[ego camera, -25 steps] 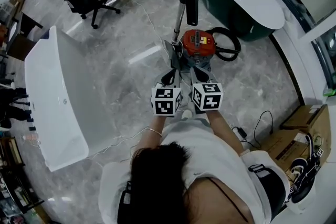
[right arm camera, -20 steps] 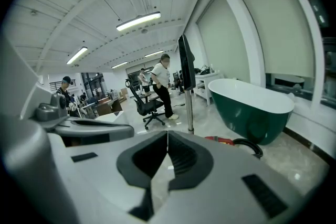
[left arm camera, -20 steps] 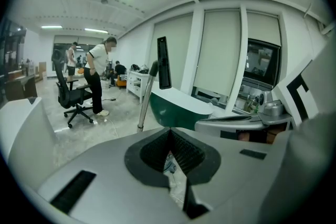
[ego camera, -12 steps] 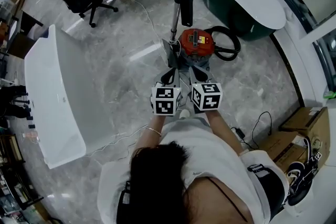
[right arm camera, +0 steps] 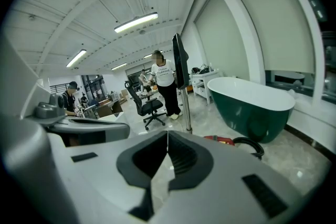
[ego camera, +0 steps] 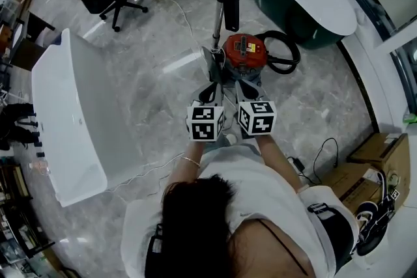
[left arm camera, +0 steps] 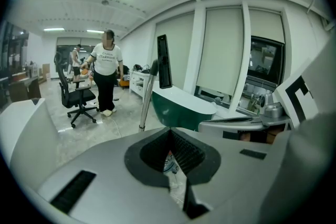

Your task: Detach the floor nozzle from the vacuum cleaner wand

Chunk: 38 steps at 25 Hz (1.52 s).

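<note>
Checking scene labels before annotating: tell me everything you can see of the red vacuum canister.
The red vacuum canister is a round, glossy, plastic-looking body with a yellow label and dark fittings on top. It sits upright on the grey marbled floor, near the dark green bathtub. A black hose curls in a loop against its side.

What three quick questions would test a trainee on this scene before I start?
1. True or false: the left gripper and right gripper are both shut and empty.
2. The vacuum canister is: A blue, B red, C yellow.
3. In the head view, on which side of the canister does the black hose loop?
Key: 1 true; 2 B; 3 right.
</note>
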Available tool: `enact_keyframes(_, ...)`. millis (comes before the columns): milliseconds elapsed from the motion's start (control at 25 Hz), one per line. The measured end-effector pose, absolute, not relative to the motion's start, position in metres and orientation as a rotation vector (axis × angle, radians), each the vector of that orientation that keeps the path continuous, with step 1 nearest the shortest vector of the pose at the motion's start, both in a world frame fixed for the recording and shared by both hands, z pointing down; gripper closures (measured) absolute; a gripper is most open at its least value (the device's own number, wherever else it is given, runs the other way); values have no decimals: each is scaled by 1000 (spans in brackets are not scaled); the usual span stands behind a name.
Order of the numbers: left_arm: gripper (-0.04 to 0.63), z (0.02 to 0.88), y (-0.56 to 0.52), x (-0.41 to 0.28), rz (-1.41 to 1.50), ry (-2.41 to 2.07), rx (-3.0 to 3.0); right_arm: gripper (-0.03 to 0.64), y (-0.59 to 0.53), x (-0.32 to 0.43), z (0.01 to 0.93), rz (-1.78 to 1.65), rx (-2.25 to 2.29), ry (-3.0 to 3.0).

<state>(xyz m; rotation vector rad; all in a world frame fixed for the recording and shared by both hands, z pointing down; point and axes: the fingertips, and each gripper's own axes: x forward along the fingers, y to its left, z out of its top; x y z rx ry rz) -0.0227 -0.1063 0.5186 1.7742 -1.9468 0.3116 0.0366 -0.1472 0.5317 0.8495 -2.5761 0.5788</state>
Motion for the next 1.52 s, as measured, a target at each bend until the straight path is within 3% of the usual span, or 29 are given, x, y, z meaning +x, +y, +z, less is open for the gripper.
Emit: enact_keyframes(1520, 592, 521, -125, -57, 261, -1976, 1751, 601, -172, 14, 526, 540, 885, -2579)
